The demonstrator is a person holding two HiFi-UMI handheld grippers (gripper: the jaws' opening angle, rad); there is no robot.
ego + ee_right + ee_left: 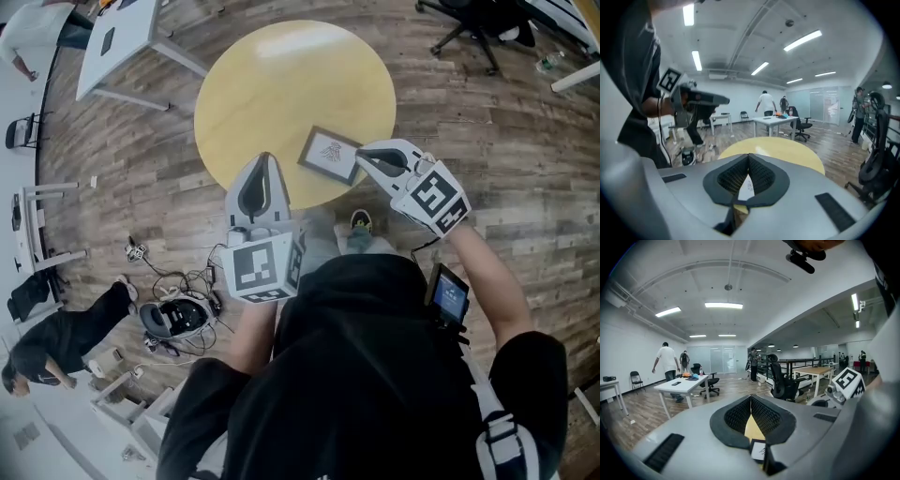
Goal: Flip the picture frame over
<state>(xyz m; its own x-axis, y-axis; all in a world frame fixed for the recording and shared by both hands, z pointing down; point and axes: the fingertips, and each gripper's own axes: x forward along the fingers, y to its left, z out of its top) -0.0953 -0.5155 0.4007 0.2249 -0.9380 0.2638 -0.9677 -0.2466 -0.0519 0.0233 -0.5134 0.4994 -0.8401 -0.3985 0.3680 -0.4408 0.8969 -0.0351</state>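
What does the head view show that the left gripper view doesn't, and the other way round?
Only the head view shows the whole round yellow table, the cables on the floor, and a device strapped to the person's right forearm. Only the left gripper view shows the ceiling lights and the black railing. Both show the picture frame, lying picture side up near the table's edge, plus the right gripper and a white desk.
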